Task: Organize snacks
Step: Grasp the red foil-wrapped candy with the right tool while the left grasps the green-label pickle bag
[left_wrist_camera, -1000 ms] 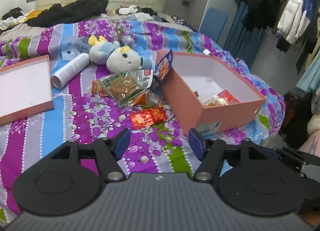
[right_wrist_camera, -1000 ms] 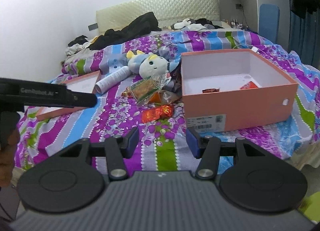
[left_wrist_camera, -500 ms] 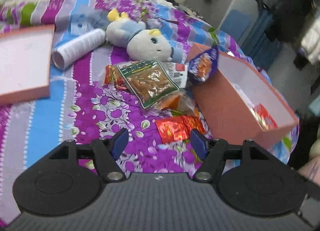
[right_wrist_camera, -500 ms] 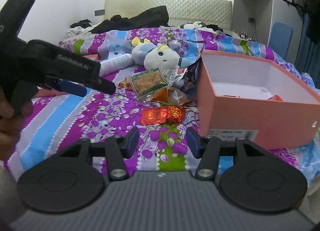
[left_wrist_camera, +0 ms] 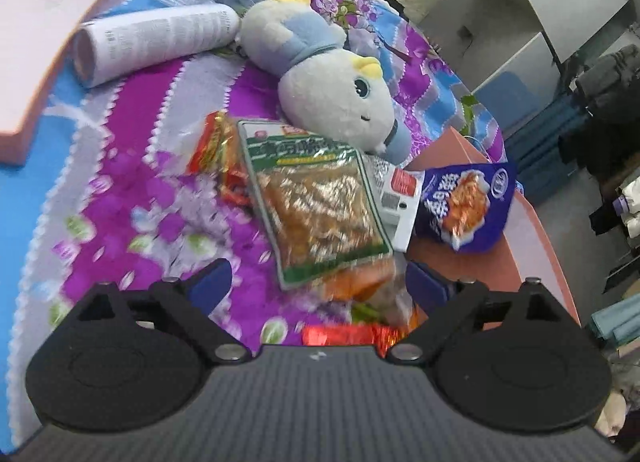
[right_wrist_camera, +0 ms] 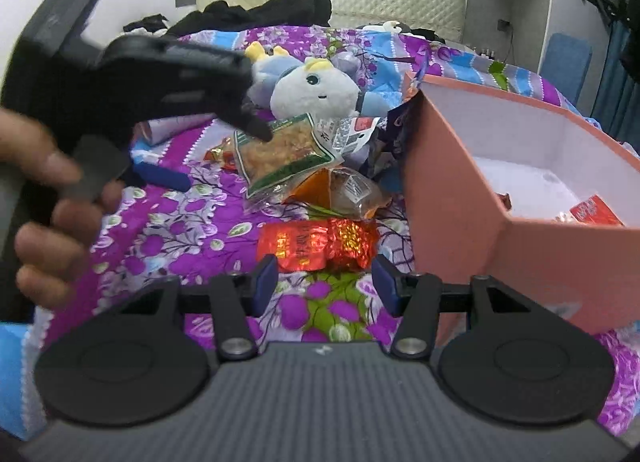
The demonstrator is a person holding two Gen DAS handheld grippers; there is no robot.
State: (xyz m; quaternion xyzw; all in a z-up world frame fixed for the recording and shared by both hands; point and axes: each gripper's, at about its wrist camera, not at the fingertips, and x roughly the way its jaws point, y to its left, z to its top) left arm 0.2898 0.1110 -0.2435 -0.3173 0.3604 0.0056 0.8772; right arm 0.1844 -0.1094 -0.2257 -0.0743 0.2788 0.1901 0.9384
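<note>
Snacks lie piled on the purple bedspread beside the open pink box (right_wrist_camera: pixel 452 198). My left gripper (left_wrist_camera: pixel 318 284) hangs low over the pile with its jaws opening. The near edge of the green-edged snack bag (left_wrist_camera: pixel 316 206) lies between the pads, untouched, with an orange clear bag (left_wrist_camera: pixel 360 286) under it. A purple snack bag (left_wrist_camera: pixel 464 202) leans on the box wall. My right gripper (right_wrist_camera: pixel 326 282) is open, just short of the red foil pack (right_wrist_camera: pixel 316 240). The left gripper (right_wrist_camera: pixel 212 156) also shows there, above the green-edged bag (right_wrist_camera: pixel 280 150). A red packet (right_wrist_camera: pixel 596 210) lies in the box.
A plush toy (left_wrist_camera: pixel 332 82) and a white tube (left_wrist_camera: pixel 156 38) lie behind the snacks, with the pink box lid (left_wrist_camera: pixel 40 22) at far left. A person's hand (right_wrist_camera: pixel 48 198) holds the left gripper. Dark clothes (right_wrist_camera: pixel 256 10) lie by the headboard; cupboards stand at right.
Both grippers have come down and forward toward the snack pile. The left one has rolled and its jaws have spread wider; the right one's opening is unchanged.
</note>
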